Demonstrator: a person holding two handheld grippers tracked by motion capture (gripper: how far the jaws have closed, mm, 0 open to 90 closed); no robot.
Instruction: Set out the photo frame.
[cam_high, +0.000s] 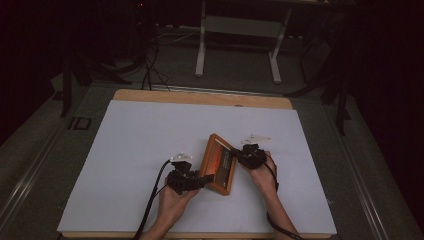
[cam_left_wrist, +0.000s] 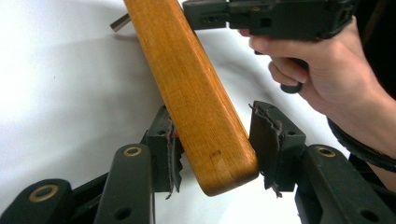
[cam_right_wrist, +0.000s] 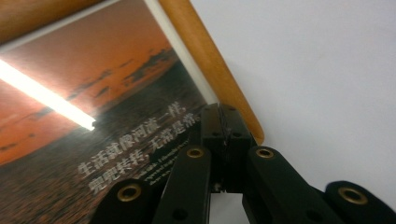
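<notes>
White sheeting covers the table (cam_high: 130, 150), whose wooden rim shows along the far edge. Toward the near edge, slightly right of centre, the left gripper (cam_high: 197, 181) comes in from the person's left hand (cam_high: 172, 202). Its jaws stand partly open and straddle the near left corner of a wooden picture frame (cam_high: 219, 164). In the left gripper view one pad (cam_left_wrist: 170, 154) lies against the frame (cam_left_wrist: 196, 93) and the other stands just clear, so no firm hold is made yet. The frame is tilted, lifted along one long edge, with its sunset print and pale lettering (cam_right_wrist: 93, 116) facing the right gripper view. Further right, the right gripper (cam_high: 240, 154) meets the frame's opposite long side. Its jaws are closed together at the rounded wooden edge (cam_right_wrist: 210, 70); whether they pinch the frame or something behind it cannot be told. The right hand (cam_high: 264, 172) rests on the sheet behind it.

Step in hand, as judged: steadying the raised frame between two grippers. The next move likely calls for closing the left jaws on the corner before any lift or turn, since a one-sided hold could let the frame swing or slip.
</notes>
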